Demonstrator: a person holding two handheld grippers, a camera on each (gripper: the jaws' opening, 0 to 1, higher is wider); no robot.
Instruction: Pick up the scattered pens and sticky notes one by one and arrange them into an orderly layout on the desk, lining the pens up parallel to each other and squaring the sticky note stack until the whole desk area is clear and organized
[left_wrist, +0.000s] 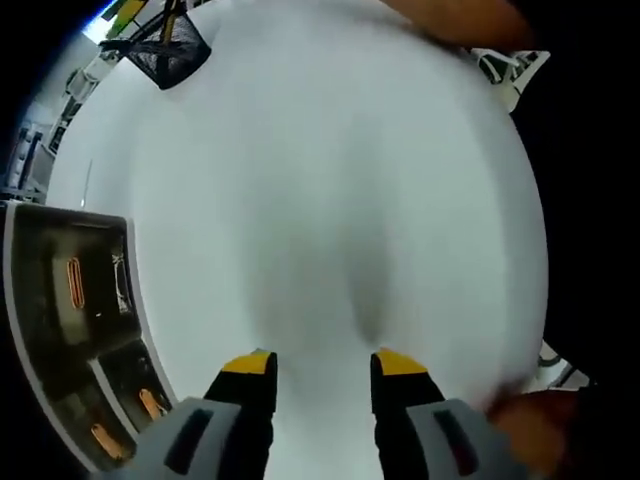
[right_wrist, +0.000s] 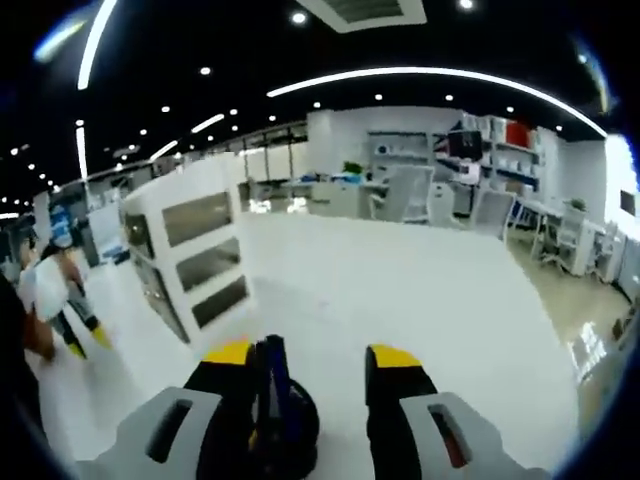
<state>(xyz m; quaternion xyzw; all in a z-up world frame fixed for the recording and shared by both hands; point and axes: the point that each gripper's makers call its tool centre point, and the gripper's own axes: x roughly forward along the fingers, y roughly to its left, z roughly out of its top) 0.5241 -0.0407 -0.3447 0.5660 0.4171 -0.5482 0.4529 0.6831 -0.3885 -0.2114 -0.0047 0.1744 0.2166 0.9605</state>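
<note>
hovering over the white desk (left_wrist: 330, 200), left gripper (left_wrist: 325, 365) spread, nothing between its jaws.
right gripper (right_wrist: 310, 360) carries dark pens (right_wrist: 275, 395) against its left jaw; grip unclear, drawer unit (right_wrist: 190, 250) beside.

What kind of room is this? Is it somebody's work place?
Probably a big open office. There's a wide white desk, grey swivel office chairs behind it, white wall shelves at the back, and long strip ceiling lights overhead.
</note>
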